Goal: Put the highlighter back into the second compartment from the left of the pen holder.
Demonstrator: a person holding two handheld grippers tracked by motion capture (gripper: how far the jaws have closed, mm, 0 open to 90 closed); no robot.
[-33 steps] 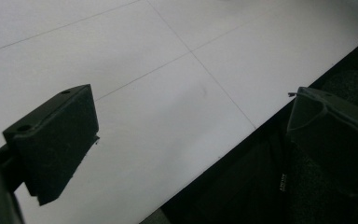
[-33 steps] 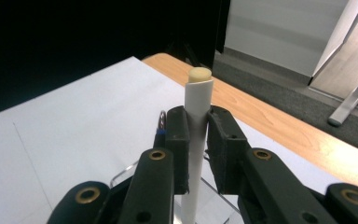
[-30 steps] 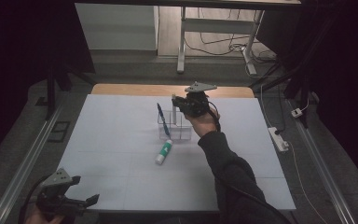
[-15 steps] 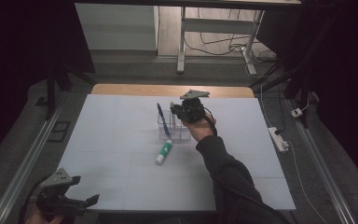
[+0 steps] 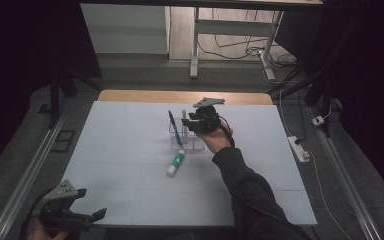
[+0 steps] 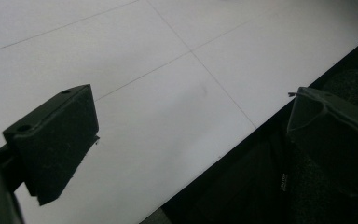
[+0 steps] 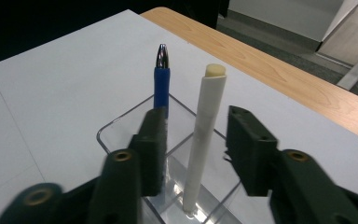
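A clear plastic holder (image 5: pixel 186 142) stands mid-table with a blue pen (image 5: pixel 173 126) leaning in it. A white pen (image 7: pixel 203 135) stands upright in a compartment of the holder (image 7: pixel 116 133), beside the blue pen (image 7: pixel 161 84). My right gripper (image 7: pixel 198 116) straddles the white pen; its jaws have just been opening and stand apart from the pen on both sides. In the high view the right gripper (image 5: pixel 194 124) sits at the holder's right side. A green-and-white tube (image 5: pixel 176 163) lies in front of the holder. My left gripper (image 5: pixel 97 216) hangs open at the front-left table edge.
A white sheet (image 6: pixel 144 56) covers the table, and its front edge runs under my left gripper (image 6: pixel 191 135). A wooden strip (image 5: pixel 180 96) shows along the far edge. A power strip (image 5: pixel 298 148) lies off the right side.
The right gripper has sunk slightly toward the holder and its jaws have parted from the white pen, which now stands in the holder. The left gripper has not moved.
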